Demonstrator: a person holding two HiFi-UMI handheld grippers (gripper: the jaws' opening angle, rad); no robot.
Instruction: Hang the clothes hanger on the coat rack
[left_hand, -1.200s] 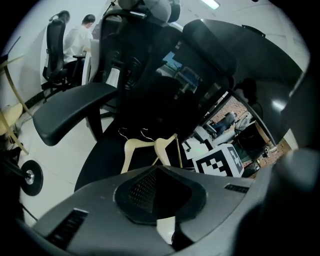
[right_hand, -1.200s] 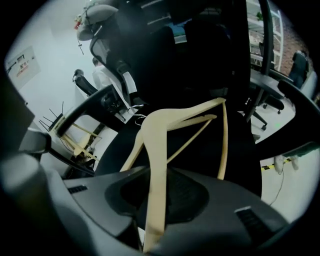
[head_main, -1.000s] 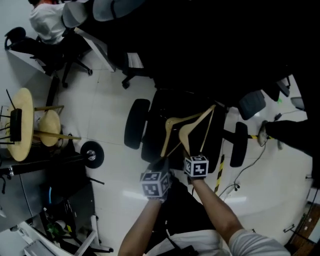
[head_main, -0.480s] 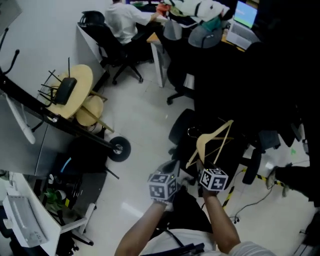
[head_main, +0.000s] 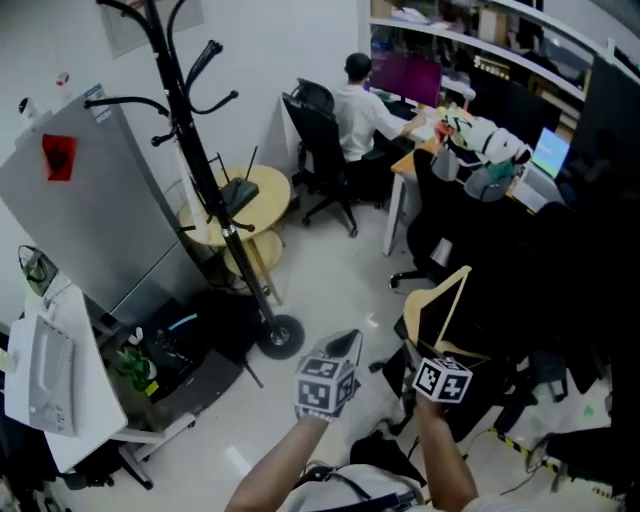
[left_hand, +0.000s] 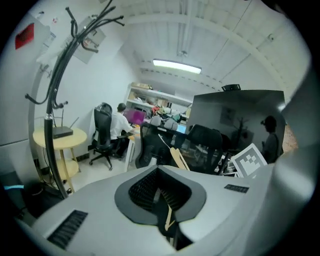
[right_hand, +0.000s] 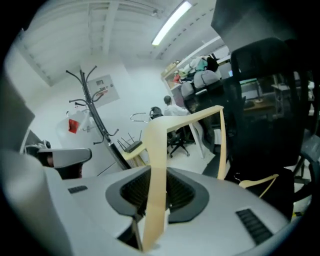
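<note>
Right gripper (right_hand: 154, 197) is clamped on one flat arm of the clothes hanger (right_hand: 159, 150), which is pale smooth wood, triangular, with a thin lower bar and a bent metal hook (right_hand: 140, 118) at its apex. The hanger is held in the air above the white floor (head_main: 330, 270), in front of a black office chair (head_main: 500, 290). It is well apart from the coat rack (head_main: 192, 130), a black pole with curved prongs on a round base (head_main: 281, 336), beside a round wooden table (head_main: 262, 190). Left gripper (left_hand: 162, 200) has its jaws narrow. A pale sliver shows in the slit, and I cannot tell whether they pinch it.
</note>
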